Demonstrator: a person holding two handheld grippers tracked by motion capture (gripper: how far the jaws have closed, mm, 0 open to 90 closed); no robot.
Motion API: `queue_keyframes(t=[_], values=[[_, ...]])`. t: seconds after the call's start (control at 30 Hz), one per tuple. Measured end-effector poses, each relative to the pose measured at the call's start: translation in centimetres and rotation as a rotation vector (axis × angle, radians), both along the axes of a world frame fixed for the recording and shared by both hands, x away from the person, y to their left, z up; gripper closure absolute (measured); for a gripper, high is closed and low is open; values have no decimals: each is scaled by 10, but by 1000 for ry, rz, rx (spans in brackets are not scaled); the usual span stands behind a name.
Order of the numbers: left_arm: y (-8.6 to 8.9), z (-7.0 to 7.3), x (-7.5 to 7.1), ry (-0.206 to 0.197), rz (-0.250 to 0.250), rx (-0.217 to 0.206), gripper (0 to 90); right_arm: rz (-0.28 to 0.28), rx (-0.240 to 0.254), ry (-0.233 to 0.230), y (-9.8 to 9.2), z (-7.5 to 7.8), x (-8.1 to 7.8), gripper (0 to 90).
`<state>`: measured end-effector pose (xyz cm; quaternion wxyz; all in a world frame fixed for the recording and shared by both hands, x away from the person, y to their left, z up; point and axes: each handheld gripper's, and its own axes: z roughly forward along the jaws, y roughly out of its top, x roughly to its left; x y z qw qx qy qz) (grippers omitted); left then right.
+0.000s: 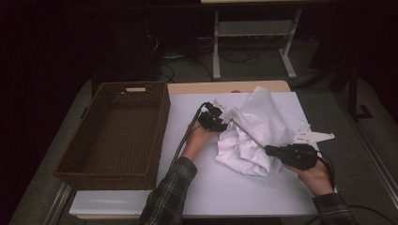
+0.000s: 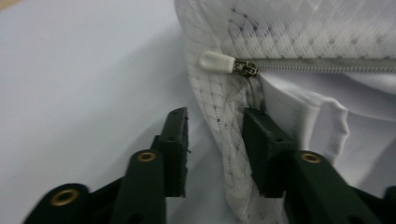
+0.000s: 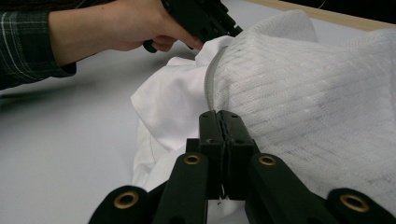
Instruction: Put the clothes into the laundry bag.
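A white mesh bag [image 1: 263,131] lies crumpled mid-table, right of the basket [image 1: 117,133]. The right gripper [image 3: 219,119] is clamped on the bag's near edge by the zip, likely to hold it taut. The left gripper [image 2: 215,135] has its jaws apart around a mesh fold below the zip pull [image 2: 217,61], probably after a fresh hold. No writing is readable.

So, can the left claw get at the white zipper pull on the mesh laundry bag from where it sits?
Probably yes: the left claw stands open just below the white zipper pull, only mesh edge between its jaws, nothing covering the pull.
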<state>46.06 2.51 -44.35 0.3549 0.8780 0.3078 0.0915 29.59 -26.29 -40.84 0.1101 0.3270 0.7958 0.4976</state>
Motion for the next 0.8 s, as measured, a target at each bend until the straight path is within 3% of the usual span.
queue_keyframes(t=[0.07, 0.13, 0.2, 0.43, 0.8], values=[[-1, -2, -1, -3, -7, 9, 668, 0, 2, 0, 0, 0, 0, 881], [-2, -2, -2, 7, -11, 7, 774, 1, 3, 1, -1, 0, 0, 881], [-2, 0, -5, 1, -14, 33, 880, 2, 3, 2, -1, 0, 0, 881], [9, 5, -20, 44, 14, 48, 893, -2, 2, 1, -3, 0, -1, 881], [44, 6, -82, 82, 23, 1, 894, -12, -10, -2, -8, 0, -3, 878]])
